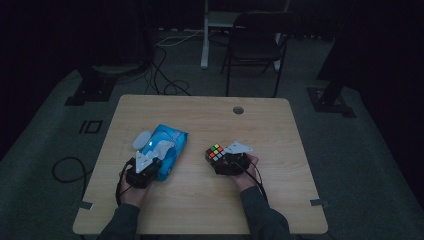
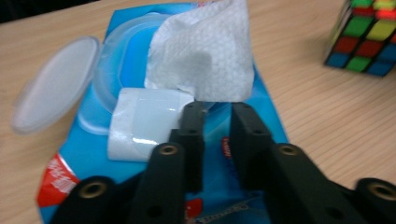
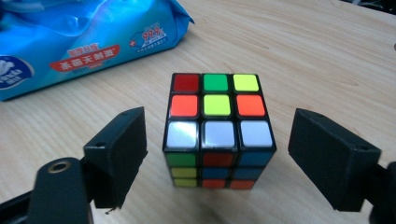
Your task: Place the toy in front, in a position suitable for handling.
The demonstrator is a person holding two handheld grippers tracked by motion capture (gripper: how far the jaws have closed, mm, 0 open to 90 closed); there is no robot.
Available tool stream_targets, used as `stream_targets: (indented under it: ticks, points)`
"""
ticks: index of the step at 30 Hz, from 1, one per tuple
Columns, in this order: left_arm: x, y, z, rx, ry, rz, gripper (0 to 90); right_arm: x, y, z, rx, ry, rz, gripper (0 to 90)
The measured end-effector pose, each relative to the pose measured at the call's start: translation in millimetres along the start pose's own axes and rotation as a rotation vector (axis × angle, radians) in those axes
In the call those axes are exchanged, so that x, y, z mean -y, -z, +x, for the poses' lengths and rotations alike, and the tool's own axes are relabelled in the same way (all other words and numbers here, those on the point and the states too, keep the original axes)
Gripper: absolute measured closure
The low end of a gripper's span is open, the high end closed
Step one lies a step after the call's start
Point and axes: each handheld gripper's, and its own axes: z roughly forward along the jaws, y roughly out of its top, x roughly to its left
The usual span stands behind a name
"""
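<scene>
Right claw (image 3: 215, 154) standing wide around the Rubik's cube (image 3: 217, 126), untouching — left claw (image 2: 217, 130) narrow at the wet wipe (image 2: 205, 51), six o'clock; closing next.

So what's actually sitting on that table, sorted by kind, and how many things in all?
Pack of wet wipes, lid open, one wipe pulled up: 1
Puzzle cube: 1
Grippers held by the person: 2, the left gripper over the pack, the right gripper open around the cube
Total: 4
</scene>
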Motion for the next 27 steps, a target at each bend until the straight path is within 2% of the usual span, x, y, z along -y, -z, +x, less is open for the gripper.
stream_targets:
  ticks: [3,4,5,9,12,14,17,21,27]
  points:
    - [0.8,3.2,-4.9,0.016,-0.006,-0.014,62.1,-1.6,-6.7,-2.0,-0.001,-0.002,0.015,19.8]
    - [0.8,3.2,-4.9,0.016,-0.006,-0.014,60.2,-1.6,-9.3,-2.8,-0.003,-0.002,0.023,20.9]
    - [0.9,4.8,-7.1,0.035,-0.001,-0.029,59.0,-1.5,-11.5,-3.4,-0.004,-0.003,0.027,22.1]
    - [1.3,10.9,-3.3,0.071,0.028,-0.070,56.7,-1.4,-18.6,-3.4,-0.007,0.012,0.043,22.0]
    - [3.1,14.6,1.3,0.062,0.053,-0.078,56.5,-0.5,-22.4,-3.3,-0.011,0.017,0.059,23.3]
    - [3.8,15.7,3.4,0.063,0.068,-0.086,56.5,0.8,-26.5,-3.6,-0.012,0.013,0.070,28.6]
    - [4.0,15.5,3.3,0.063,0.066,-0.084,56.5,1.1,-28.0,-4.7,-0.039,0.006,0.075,33.5]
    - [3.8,13.2,0.7,0.067,0.046,-0.068,56.5,1.1,-26.7,-5.6,-0.046,0.027,0.074,34.2]
    - [4.1,13.2,1.2,0.070,0.051,-0.070,56.5,2.2,-18.5,-7.2,-0.052,0.035,0.069,34.2]
